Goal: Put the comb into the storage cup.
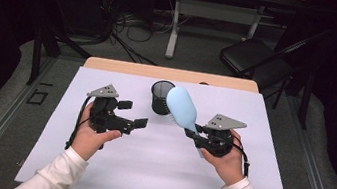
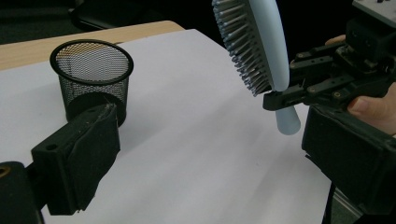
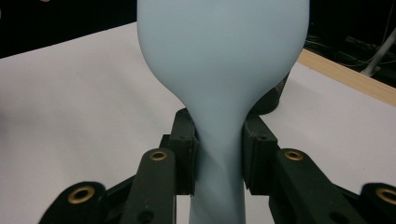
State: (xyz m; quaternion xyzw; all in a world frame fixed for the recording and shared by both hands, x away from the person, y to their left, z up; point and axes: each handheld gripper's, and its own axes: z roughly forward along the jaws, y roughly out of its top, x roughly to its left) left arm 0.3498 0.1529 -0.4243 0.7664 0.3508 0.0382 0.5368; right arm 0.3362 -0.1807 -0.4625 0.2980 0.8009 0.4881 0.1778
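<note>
Pale-blue hairbrush (image 1: 182,108) is up off the desk (image 1: 95,164), clamped at the neck by the right hand-held gripper (image 1: 194,135), its long axis tilting up and away toward the black mesh cup (image 1: 161,96), bristles facing left. That cup sits just beyond the brush head, so the right hand is the nearer one. Over on the left, the left hand-held gripper (image 1: 133,113) hangs wide open, holding nothing, off to the cup's side.

Bright, even overhead light falls on the white table cover (image 1: 110,166), shadows soft beneath the mesh cup (image 2: 91,74); the room beyond lies dark, and the blue brush (image 3: 222,70) looms slightly soft up close
</note>
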